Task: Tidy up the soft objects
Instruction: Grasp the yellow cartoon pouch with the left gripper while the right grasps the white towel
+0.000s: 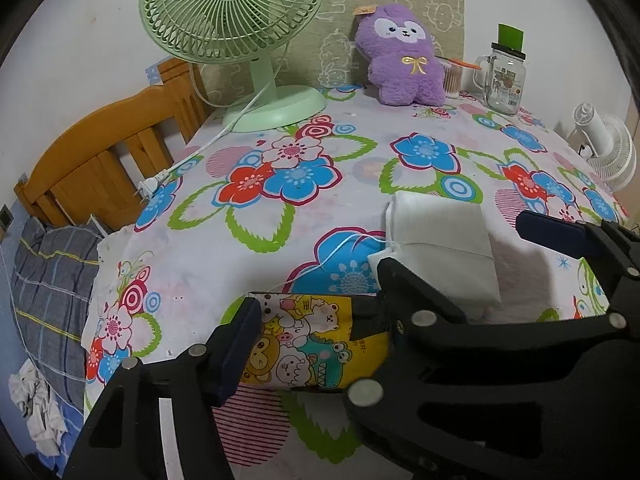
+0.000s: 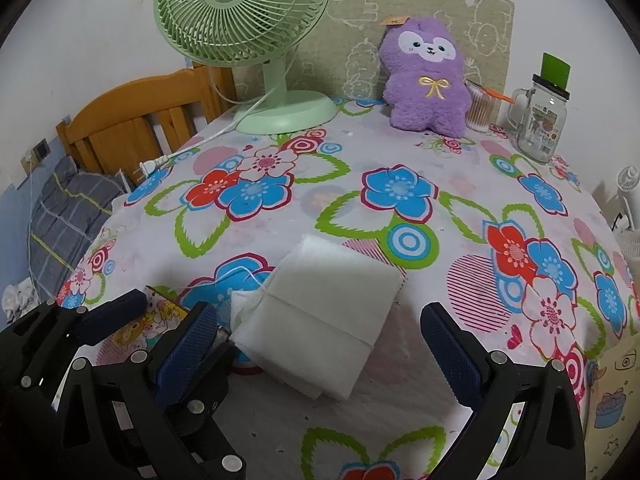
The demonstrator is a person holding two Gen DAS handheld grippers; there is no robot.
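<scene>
Clearly the cartoon-printed soft packet (image 1: 304,344) is light and squashy – left gripper (image 1: 308,344) pinching its sides, right gripper (image 2: 320,344) spread round the folded white cloth pad (image 2: 324,312) – floppy, best taken at edges

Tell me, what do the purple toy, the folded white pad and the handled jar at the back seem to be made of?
Purple toy: plush fabric, fuzzy matte pile, embroidered gold bow.
Folded white pad: probably soft non-woven cloth or wadding; matte, creased, a loose thread at its edge.
Jar: clear glass by its see-through, shiny wall, though it could be plastic.
</scene>
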